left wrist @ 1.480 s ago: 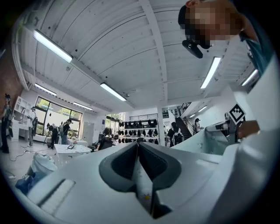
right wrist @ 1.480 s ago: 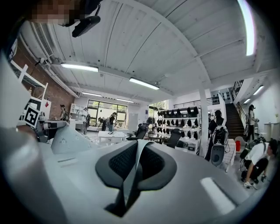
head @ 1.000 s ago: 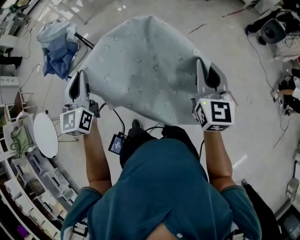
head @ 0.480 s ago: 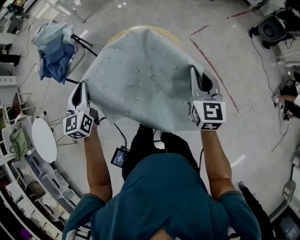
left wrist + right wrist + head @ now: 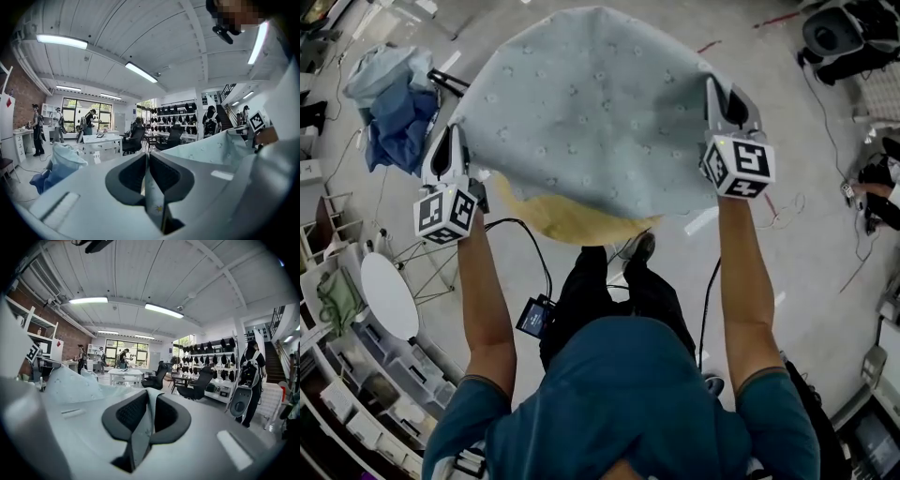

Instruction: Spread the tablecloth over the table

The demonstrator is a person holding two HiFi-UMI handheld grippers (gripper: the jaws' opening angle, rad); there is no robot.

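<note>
Overhead, one dotted tablecloth (image 5: pixel 591 103), one round yellow table (image 5: pixel 572 221), two forearms (image 5: pixel 484 291) (image 5: pixel 741 272).

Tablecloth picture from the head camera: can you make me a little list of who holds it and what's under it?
cloth: pale tablecloth, held up and spread wide
left gripper: fingers shut on one side of the cloth
right gripper: pinches the other side, fingers opening slightly
under it: yellowish round table top, near edge uncovered
nearby: blue cloth heap off to the left
</note>
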